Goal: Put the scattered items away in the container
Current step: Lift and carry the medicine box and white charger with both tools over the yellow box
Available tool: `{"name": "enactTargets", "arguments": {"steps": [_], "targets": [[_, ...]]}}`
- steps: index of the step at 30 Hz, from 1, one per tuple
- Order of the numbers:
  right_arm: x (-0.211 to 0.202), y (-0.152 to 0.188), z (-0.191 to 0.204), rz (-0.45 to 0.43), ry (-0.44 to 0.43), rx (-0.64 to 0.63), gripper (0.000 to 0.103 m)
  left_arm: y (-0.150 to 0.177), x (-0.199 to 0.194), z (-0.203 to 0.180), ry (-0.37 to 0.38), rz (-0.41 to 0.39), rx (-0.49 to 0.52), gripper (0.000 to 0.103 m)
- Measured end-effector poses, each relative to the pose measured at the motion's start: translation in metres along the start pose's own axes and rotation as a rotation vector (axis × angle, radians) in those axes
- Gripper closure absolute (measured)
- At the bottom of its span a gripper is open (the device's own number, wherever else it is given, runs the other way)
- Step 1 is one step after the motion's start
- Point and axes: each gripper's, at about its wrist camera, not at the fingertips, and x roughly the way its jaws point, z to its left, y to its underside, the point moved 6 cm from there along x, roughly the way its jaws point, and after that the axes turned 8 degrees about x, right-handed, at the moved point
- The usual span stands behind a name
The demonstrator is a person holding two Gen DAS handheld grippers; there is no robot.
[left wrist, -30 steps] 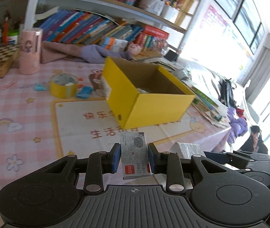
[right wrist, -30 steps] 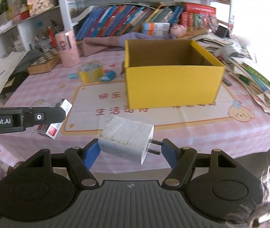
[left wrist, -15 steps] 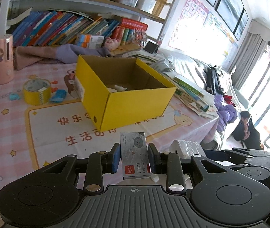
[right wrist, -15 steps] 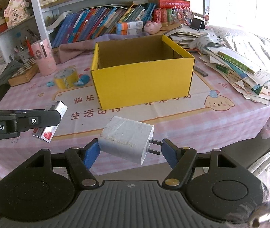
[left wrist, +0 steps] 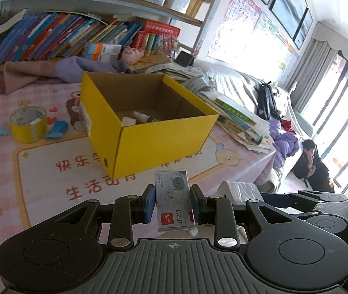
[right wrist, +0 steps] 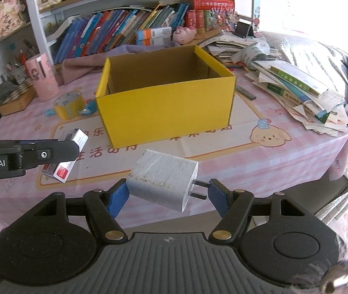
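Yellow box (left wrist: 164, 144) ahead; left tool (left wrist: 172, 204) clamps staple pack (left wrist: 174, 196), right tool (right wrist: 167, 192) clamps charger (right wrist: 161, 178).

Daylight is strong and comes from the windows (left wrist: 284, 31), which are blown out to white with no detail. The same glare washes the upper right corner of the right wrist view. The yellow box (right wrist: 166, 107) has a brightly lit outer face and a shaded interior. The desk (right wrist: 271, 161) is evenly lit with soft shadows. Both views are sharp at centre. Fisheye distortion bends the shelf (left wrist: 95, 0) and darkens the corners.
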Motion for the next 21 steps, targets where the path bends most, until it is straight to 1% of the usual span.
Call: {"name": "enactTargets", "arguments": {"steps": [4, 8, 14, 21], "targets": [[0.002, -0.008, -0.007, -0.013, 0.008, 0.016, 0.034, -0.009, 0.006, -0.003, 0.011, -0.014, 0.022, 0.074], [0.004, -0.020, -0.010, -0.040, 0.002, 0.016, 0.034, -0.021, 0.008, -0.004, 0.003, -0.040, 0.048, 0.074], [0.013, -0.041, -0.012, -0.072, -0.021, 0.014, 0.034, -0.041, 0.010, -0.002, -0.029, -0.093, 0.082, 0.074], [0.032, -0.077, -0.016, -0.110, -0.046, -0.022, 0.034, -0.064, 0.031, 0.006, -0.065, -0.111, 0.104, 0.074]]}}
